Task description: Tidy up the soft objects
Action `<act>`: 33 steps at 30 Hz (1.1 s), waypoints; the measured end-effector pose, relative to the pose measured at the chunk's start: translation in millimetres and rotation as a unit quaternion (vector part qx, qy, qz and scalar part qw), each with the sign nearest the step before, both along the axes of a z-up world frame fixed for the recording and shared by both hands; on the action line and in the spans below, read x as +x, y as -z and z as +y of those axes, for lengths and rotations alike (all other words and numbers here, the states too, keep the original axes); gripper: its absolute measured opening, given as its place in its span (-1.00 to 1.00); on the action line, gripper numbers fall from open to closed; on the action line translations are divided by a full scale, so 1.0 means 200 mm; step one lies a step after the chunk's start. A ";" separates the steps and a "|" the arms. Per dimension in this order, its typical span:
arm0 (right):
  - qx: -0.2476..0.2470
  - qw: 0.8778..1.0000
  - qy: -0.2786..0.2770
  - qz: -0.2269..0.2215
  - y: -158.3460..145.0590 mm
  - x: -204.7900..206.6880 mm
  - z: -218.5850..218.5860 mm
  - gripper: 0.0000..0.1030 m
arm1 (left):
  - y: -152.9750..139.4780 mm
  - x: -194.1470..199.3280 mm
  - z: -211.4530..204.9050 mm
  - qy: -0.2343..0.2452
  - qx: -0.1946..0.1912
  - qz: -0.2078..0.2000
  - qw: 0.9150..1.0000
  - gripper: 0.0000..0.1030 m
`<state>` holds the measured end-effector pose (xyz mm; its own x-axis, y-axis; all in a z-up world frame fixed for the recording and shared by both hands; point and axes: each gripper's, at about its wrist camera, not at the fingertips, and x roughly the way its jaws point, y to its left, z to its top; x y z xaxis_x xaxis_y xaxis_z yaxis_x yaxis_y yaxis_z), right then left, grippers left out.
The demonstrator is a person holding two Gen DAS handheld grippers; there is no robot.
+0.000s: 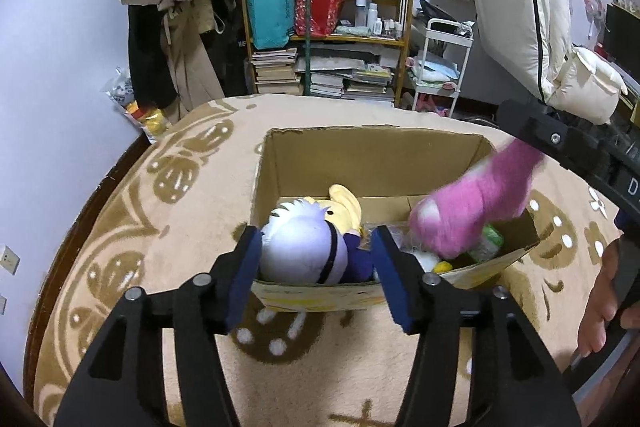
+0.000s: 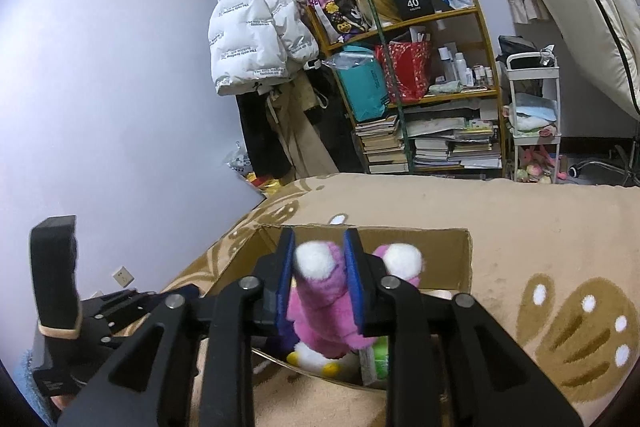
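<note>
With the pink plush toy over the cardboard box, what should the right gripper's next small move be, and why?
Probably open the right gripper a little wider and draw back. The pink plush toy sits between its blue pads, hanging down into the cardboard box, so it looks ready to drop in beside the white-haired doll.

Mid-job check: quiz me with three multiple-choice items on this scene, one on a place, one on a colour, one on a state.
1. Where is the white-haired doll? A in a drawer; B in the cardboard box; C on a chair.
2. What colour is the plush between the right tool's fingers? A green; B blue; C pink.
3. The box top is: A open; B taped shut; C lidded.
B: it lies inside the box. C: its fur is pink. A: the contents show from above.
</note>
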<state>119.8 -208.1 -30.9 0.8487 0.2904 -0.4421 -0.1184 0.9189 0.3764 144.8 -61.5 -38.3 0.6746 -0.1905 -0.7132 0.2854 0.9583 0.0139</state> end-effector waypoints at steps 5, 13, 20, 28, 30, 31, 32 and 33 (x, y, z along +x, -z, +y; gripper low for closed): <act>0.011 1.000 0.020 -0.001 -0.01 -0.02 -0.04 0.11 | -0.02 -0.03 0.04 -0.011 -0.004 0.001 1.000 0.41; 0.004 0.999 0.047 0.005 -0.05 -0.10 -0.09 0.57 | -0.08 -0.11 0.13 -0.033 -0.015 -0.017 0.999 0.75; -0.032 0.997 0.067 -0.006 -0.12 -0.21 -0.08 1.00 | -0.15 -0.20 0.19 -0.048 -0.017 -0.036 0.998 0.88; -0.062 0.996 0.069 -0.016 -0.18 -0.37 -0.04 1.00 | -0.24 -0.33 0.19 -0.044 -0.007 -0.071 0.996 0.89; -0.062 0.995 0.071 -0.019 -0.19 -0.40 -0.04 1.00 | -0.26 -0.37 0.19 -0.036 -0.002 -0.079 0.996 0.90; -0.062 0.995 0.073 -0.021 -0.20 -0.42 -0.04 1.00 | -0.26 -0.39 0.19 -0.036 -0.001 -0.084 0.996 0.90; -0.062 0.995 0.075 -0.023 -0.21 -0.44 -0.04 1.00 | -0.27 -0.43 0.20 -0.038 0.001 -0.093 0.995 0.90; -0.061 0.995 0.076 -0.024 -0.21 -0.45 -0.04 1.00 | -0.28 -0.45 0.20 -0.040 0.003 -0.100 0.994 0.90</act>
<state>30.1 -217.0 12.0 0.8997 0.1035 -0.4241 0.0102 0.9663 0.2574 55.7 -20.9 17.0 0.8159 -0.1269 -0.5641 0.1996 0.9775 0.0688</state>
